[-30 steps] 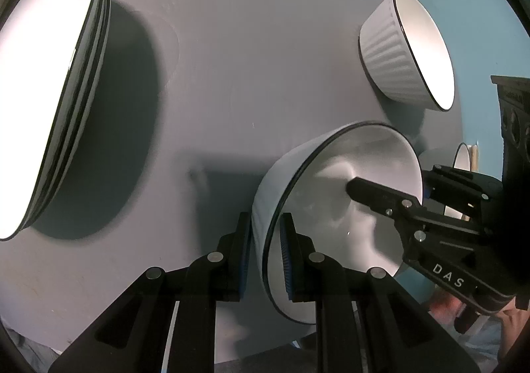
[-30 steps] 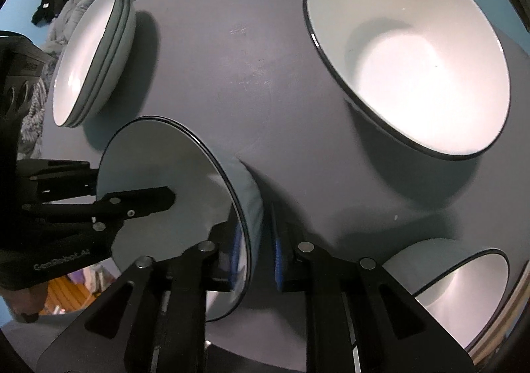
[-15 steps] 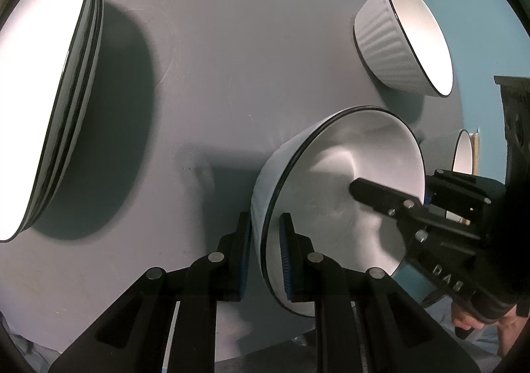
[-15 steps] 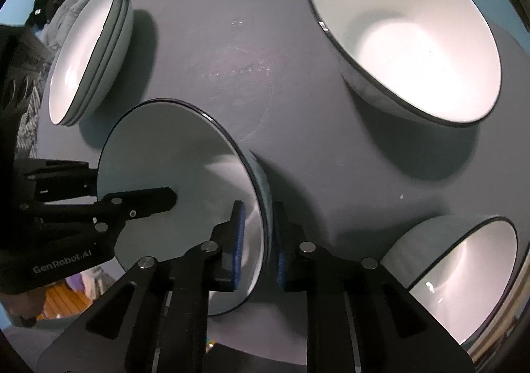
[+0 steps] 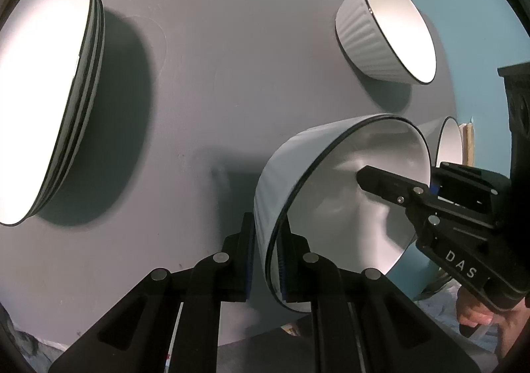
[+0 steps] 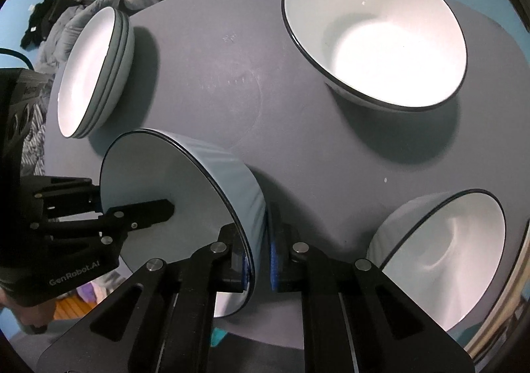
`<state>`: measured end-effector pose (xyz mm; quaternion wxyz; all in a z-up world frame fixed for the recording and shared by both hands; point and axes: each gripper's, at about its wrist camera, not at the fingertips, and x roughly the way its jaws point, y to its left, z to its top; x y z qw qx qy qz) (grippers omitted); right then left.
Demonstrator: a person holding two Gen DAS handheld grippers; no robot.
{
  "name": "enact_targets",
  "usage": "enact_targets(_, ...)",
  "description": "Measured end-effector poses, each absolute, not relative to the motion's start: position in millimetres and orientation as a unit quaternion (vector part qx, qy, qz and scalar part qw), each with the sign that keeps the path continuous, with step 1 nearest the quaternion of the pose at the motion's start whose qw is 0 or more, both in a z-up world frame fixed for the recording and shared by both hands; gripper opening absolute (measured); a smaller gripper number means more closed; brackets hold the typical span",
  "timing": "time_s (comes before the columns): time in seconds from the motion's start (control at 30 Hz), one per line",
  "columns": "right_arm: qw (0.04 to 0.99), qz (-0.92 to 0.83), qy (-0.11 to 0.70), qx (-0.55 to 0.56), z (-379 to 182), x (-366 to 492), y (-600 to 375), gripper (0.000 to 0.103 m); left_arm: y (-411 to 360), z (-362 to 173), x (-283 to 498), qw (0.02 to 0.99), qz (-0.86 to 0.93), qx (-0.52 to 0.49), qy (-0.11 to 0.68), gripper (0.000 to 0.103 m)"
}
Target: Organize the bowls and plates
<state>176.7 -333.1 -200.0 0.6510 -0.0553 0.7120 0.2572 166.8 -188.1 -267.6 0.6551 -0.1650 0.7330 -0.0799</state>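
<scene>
A pale grey bowl (image 5: 347,201) with a dark rim and white inside sits near the front edge of the round grey table (image 5: 232,58). Both grippers have it by opposite sides of the rim. My left gripper (image 5: 266,240) is closing its jaws, with its blue pads on either side of the bowl's wall. In the right wrist view the same bowl (image 6: 172,201) has my right gripper (image 6: 261,240) closing on its near rim, one pad inside and one outside. Across the bowl, each view shows one of the other gripper's fingers (image 5: 387,184) (image 6: 142,210) reaching inside.
A stack of plates (image 5: 43,91) (image 6: 92,71) stands at the left. A ribbed white bowl (image 5: 384,32) (image 6: 374,35) is at the back right. Another grey bowl (image 6: 440,257) (image 5: 449,141) sits at the table's right edge. Clothes and a chair lie beyond the table.
Both pairs of jaws have narrowed onto the bowl's rim. The bowl has shifted a little within both views. Neither hand has moved much.
</scene>
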Motion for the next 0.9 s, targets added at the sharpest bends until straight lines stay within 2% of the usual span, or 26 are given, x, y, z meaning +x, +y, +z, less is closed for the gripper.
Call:
enact_targets(0.4, 0.665, 0.239, 0.707, -0.028, -166.0, 194.6, -339.3, 0.008, -181.8, -226.1, 199.9, 0.679, -0.095, -0.162, 0.709, 0.011)
enact_targets(0.9, 0.697, 0.213, 0.684, -0.020, -136.4, 232.4, -357.0, 0.009, -221.1, -190.9, 265.8, 0.713, -0.110, -0.115, 0.683, 0.011)
